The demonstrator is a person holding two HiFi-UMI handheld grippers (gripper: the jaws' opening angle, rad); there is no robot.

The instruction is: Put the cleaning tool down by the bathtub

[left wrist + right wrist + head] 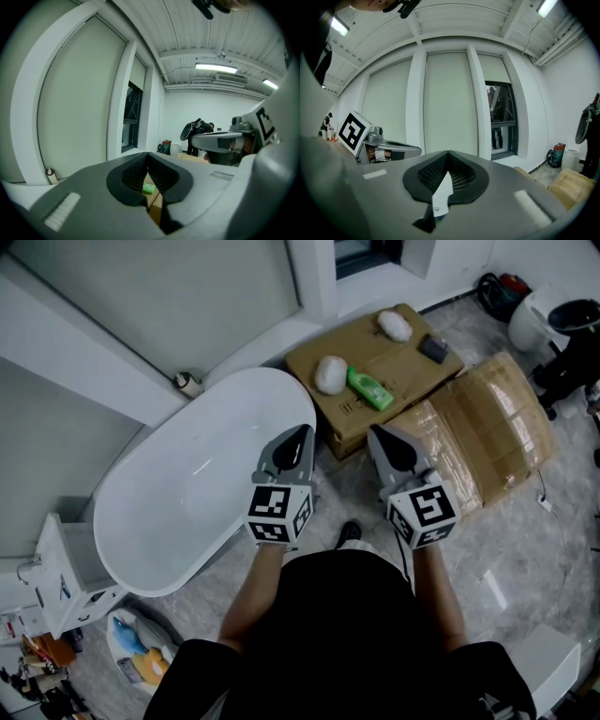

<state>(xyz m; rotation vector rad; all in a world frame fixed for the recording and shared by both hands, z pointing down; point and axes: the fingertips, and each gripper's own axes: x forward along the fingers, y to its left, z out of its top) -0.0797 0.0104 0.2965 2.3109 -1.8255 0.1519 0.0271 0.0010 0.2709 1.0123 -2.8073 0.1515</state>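
**Both claws empty; cleaning things lie on the box beside the tub**

The white bathtub (pixel 187 484) fills the left of the head view, its rounded end near a cardboard box (pixel 408 360) on the marble floor (pixel 525 559). A second, tape-wrapped carton (pixel 487 427) lies against that box on the far side.

The left gripper (pixel 300 435) hangs over the tub's rim, and the right gripper (pixel 378 437) over the gap between tub and box. Each has its jaws pressed together with nothing caught between them; the green seen through the left one's gap lies far beyond it.

Any likely cleaning tool rests on the box top: two white pads (pixel 330 374) (pixel 395 325), a green bottle (pixel 370 388) and a small dark object (pixel 432 348). Which one the task means I cannot tell.

My reading is that no carrying is in hand. Either the tool already lies by the tub, or the pick-up has not yet begun. If the second, the next move calls for opening one claw, reaching forward over the box and closing on the chosen thing from above.

As to writing, the marker cubes (pixel 278 512) show only black-and-white square patterns. A dark print on the box's side is too small to read, and no brand shows on the bottle.
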